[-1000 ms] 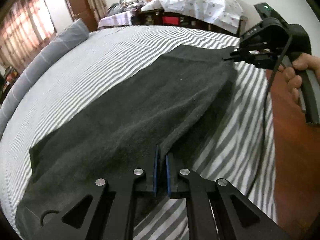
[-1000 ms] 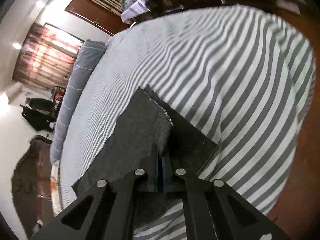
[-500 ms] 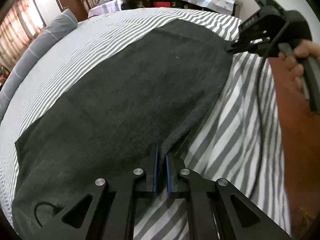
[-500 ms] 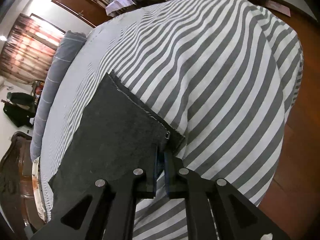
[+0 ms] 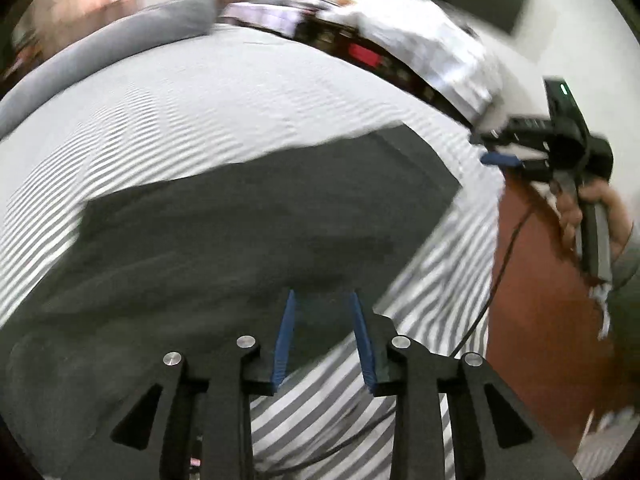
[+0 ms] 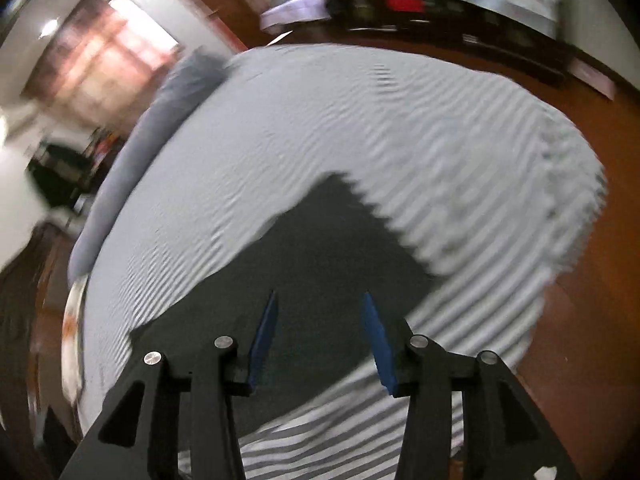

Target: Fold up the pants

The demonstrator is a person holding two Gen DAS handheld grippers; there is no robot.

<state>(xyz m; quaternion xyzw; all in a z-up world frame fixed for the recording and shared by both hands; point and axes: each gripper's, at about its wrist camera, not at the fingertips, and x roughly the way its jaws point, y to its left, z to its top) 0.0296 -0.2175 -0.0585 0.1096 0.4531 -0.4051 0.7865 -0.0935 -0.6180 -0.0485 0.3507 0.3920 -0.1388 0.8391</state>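
Left gripper (image 5: pixel 323 334) jaws spread wide, holding nothing; pants (image 5: pixel 248 232) edge lies just beyond and below the tips. Right gripper (image 6: pixel 318 330) jaws also wide apart, nothing held, above the pants' corner. Pants lie flat, dark grey, on striped bed (image 5: pixel 192 120) near its edge.

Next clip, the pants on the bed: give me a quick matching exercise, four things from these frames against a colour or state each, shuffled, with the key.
Things:
1. left gripper
2. pants
3. bedsheet
4. bolster pillow

Colour or state:
A. dark grey, lying flat on the bed
B. grey and white stripes
C. open, holding nothing
D. plain grey, along the bed's far edge

Pairs: 1-C, 2-A, 3-B, 4-D
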